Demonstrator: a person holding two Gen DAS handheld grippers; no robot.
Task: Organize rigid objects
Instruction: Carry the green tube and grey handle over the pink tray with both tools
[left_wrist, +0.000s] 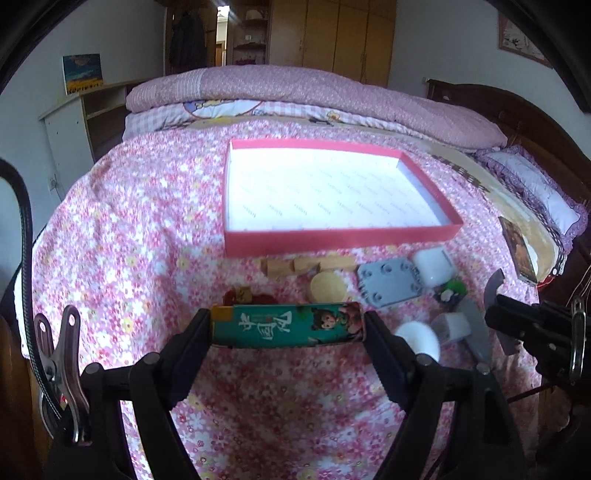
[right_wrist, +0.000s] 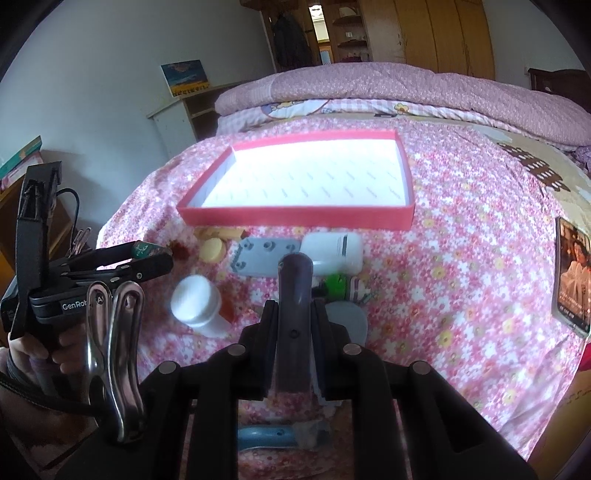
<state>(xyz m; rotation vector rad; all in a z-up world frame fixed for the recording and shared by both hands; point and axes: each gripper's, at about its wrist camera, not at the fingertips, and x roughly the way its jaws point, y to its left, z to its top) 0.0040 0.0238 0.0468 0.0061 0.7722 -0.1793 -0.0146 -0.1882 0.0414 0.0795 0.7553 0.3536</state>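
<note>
My left gripper (left_wrist: 288, 328) is shut on a teal card box (left_wrist: 288, 325) with a cartoon girl, held crosswise above the floral bedspread. It also shows in the right wrist view (right_wrist: 147, 254). My right gripper (right_wrist: 293, 314) is shut on a dark purple-grey bar (right_wrist: 293, 295), held upright between the fingers; in the left wrist view it shows at the right edge (left_wrist: 495, 291). A red shallow box (left_wrist: 340, 236) (right_wrist: 295, 218) with a white inside lies open and empty beyond both grippers.
Loose items lie before the box: wooden blocks (left_wrist: 306, 266), a yellow round lid (left_wrist: 327, 288), a grey studded plate (left_wrist: 388, 280), a white case (right_wrist: 332, 251), a white bottle (right_wrist: 195, 299), a green toy (right_wrist: 336, 284). A booklet (right_wrist: 572, 277) lies right. Folded quilts (left_wrist: 295, 88) behind.
</note>
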